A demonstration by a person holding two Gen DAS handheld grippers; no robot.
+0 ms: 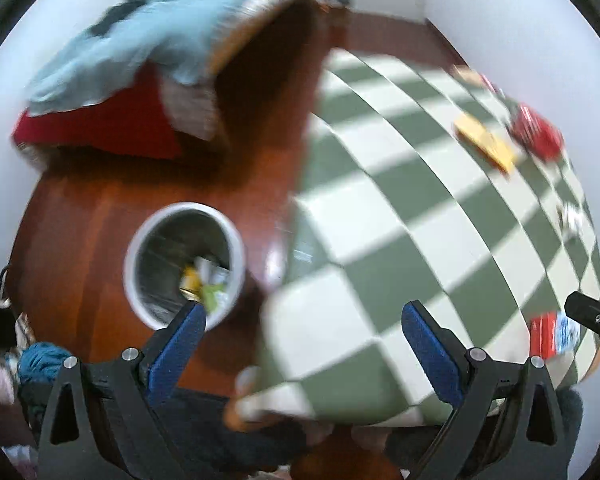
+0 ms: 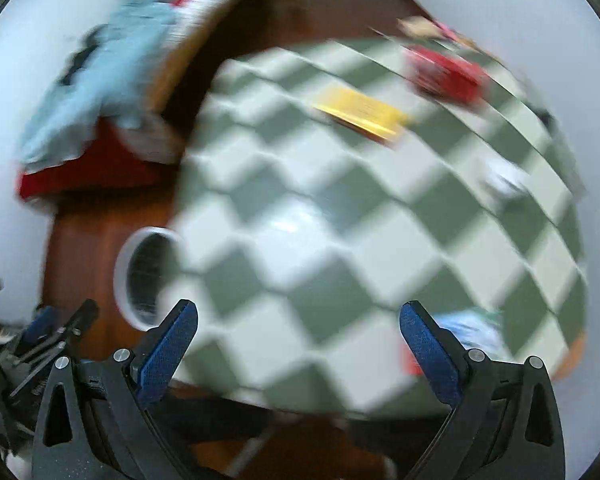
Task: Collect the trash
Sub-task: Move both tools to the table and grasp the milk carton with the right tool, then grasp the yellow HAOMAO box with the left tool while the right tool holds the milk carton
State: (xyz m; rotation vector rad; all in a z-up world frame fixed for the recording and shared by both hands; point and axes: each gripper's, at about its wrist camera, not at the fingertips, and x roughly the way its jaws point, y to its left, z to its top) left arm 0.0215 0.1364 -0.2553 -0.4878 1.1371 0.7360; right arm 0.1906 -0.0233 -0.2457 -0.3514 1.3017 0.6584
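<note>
A white-rimmed trash bin (image 1: pixel 184 264) stands on the wooden floor left of a table with a green-and-white checked cloth (image 1: pixel 400 208); it holds yellow and green wrappers (image 1: pixel 206 280). On the cloth lie a yellow packet (image 1: pixel 486 142), a red packet (image 1: pixel 538 132), a small white scrap (image 1: pixel 572 218) and a red-and-blue packet (image 1: pixel 552 334) at the near right. My left gripper (image 1: pixel 302 336) is open and empty above the table's edge. My right gripper (image 2: pixel 298 334) is open and empty over the cloth; the red-and-blue packet (image 2: pixel 472 330) lies just behind its right finger. The bin (image 2: pixel 140 280) shows at the left.
A bed with a light blue blanket (image 1: pixel 140 40) over red bedding (image 1: pixel 100 128) stands at the far left. White walls close the far side. A teal bundle (image 1: pixel 40 360) lies at the lower left. Both views are motion-blurred.
</note>
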